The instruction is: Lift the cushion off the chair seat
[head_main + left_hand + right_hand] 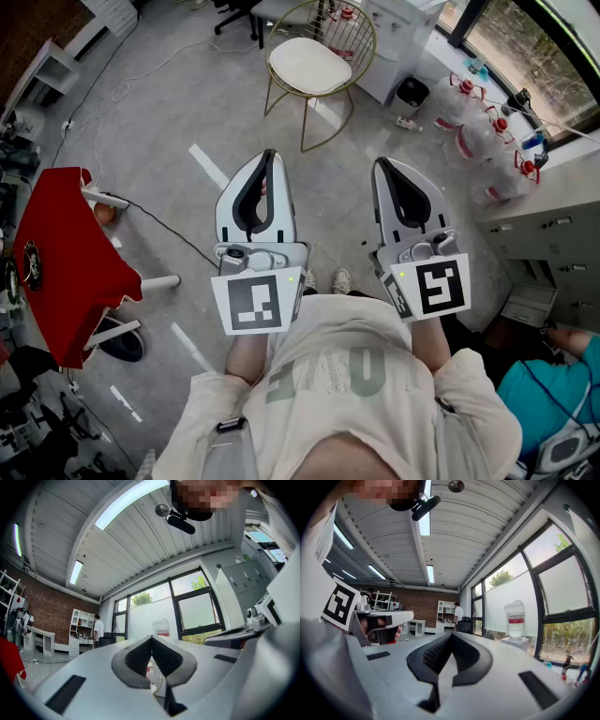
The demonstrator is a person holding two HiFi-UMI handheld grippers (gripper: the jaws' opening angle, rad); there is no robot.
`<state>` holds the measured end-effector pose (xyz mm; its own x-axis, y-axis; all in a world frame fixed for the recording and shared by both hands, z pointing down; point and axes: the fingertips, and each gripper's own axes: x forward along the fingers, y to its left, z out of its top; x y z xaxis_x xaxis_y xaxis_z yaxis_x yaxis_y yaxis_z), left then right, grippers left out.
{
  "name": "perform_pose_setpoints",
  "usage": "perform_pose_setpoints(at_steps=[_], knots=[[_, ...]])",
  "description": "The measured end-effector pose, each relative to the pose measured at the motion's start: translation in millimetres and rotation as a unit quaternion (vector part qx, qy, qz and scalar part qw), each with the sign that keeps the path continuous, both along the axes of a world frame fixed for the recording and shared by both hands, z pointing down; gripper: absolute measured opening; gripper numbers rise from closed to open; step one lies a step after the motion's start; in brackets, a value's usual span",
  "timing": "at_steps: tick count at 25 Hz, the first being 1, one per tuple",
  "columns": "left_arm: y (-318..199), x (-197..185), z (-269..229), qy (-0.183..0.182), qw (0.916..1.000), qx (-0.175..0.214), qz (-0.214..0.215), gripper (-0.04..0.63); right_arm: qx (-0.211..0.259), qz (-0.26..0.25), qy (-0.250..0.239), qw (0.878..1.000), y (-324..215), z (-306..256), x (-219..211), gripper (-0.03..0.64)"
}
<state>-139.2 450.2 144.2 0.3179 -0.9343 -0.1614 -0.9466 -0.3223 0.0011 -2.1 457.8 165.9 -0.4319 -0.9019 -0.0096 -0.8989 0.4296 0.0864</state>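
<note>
You stand on a grey concrete floor (169, 103); a brick wall (47, 609), tall windows (553, 583) and ceiling strip lights (129, 501) surround you.

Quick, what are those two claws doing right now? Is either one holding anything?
Left claw: closed, holding nothing.
Right claw: closed, holding nothing.

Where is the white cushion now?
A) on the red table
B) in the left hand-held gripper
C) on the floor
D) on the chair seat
D: the white cushion lies on the seat of the gold wire chair, with nothing gripping it.
</note>
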Motion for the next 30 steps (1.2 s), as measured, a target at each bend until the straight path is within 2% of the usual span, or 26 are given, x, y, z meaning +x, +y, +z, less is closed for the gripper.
perform_pose_setpoints(at_steps=[10, 17, 25, 30], knots=[[-18.3, -36.0, 13.3, 0.016, 0.9998, -0.006, -0.009, 0.012, -0.003, 0.001, 0.013, 1.000, -14.4, 0.9, -14.4, 0.017], [-24.5, -67.6, 17.6, 0.036, 0.9992, -0.009, -0.016, 0.012, -0.013, 0.016, -0.019, 1.000, -13.9, 3.4, -29.8, 0.017], [-29.3, -87.8, 18.5, 0.039, 0.9992, -0.002, -0.002, 0.012, -0.022, 0.062, -0.054, 0.996, -8.0, 13.3, -23.7, 0.017], [-52.0, -94.7, 21.6, 0.041, 0.9991, -0.003, -0.006, 0.012, -0.024, 0.068, -0.063, 0.995, -27.8, 18.2, -22.4, 0.017]])
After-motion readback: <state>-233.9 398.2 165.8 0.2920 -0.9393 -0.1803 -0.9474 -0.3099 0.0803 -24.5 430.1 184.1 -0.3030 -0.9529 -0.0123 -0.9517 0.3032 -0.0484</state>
